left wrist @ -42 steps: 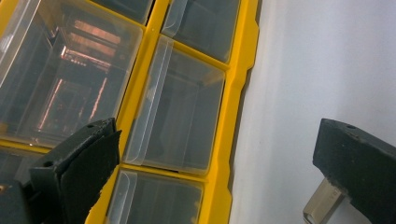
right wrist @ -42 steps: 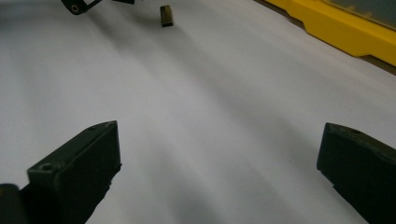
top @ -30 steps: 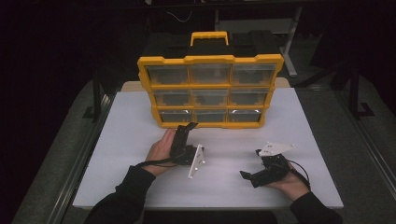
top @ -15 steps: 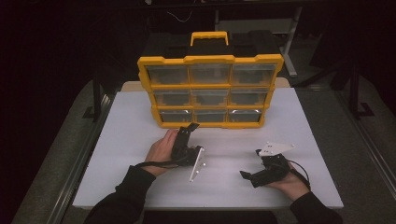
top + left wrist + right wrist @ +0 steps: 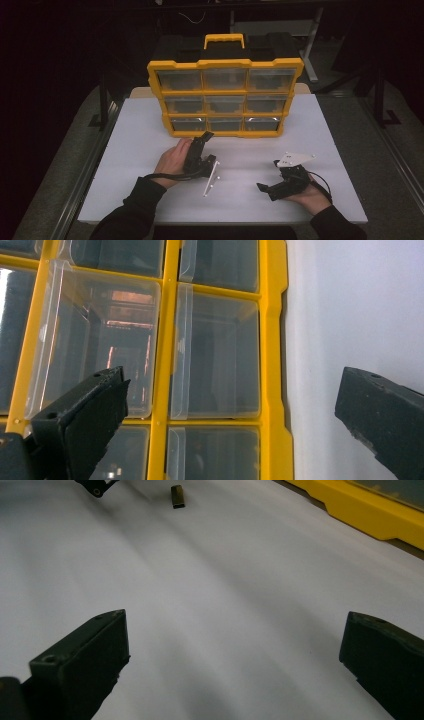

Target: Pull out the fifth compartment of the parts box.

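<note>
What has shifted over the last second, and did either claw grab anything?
The left claw has edged forward toward the bottom row of the yellow drawer organizer, turning so its grey plate swings down; jaws open, holding nothing. The right claw stayed put on the white table, open and empty. The organizer has not moved.

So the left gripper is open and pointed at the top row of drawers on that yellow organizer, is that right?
Not quite. The left gripper is open, but it points at the bottom row of the yellow organizer, near the bottom middle drawer, as the high view shows.
</note>
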The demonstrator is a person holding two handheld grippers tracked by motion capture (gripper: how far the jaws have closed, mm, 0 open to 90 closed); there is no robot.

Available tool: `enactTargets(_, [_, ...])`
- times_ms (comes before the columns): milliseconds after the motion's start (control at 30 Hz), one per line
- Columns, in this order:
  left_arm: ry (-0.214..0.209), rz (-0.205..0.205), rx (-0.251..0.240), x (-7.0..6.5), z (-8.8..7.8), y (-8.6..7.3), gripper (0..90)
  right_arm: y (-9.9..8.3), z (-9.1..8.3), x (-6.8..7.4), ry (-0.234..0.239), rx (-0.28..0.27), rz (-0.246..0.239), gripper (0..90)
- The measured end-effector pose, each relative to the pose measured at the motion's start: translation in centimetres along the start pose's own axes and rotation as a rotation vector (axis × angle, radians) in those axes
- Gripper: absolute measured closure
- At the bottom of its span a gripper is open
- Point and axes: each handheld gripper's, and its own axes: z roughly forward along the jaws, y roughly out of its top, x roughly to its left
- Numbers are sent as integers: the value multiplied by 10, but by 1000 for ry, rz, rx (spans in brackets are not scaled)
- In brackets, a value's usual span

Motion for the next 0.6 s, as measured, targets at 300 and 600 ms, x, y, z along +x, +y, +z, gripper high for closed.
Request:
enactTargets(300, [12, 28, 16, 1, 0, -2, 2, 0, 0, 0, -1, 0, 3, 0])
enactTargets(600, [36, 18, 6, 7, 1, 0, 2, 0, 0, 0, -1, -1, 4, 0])
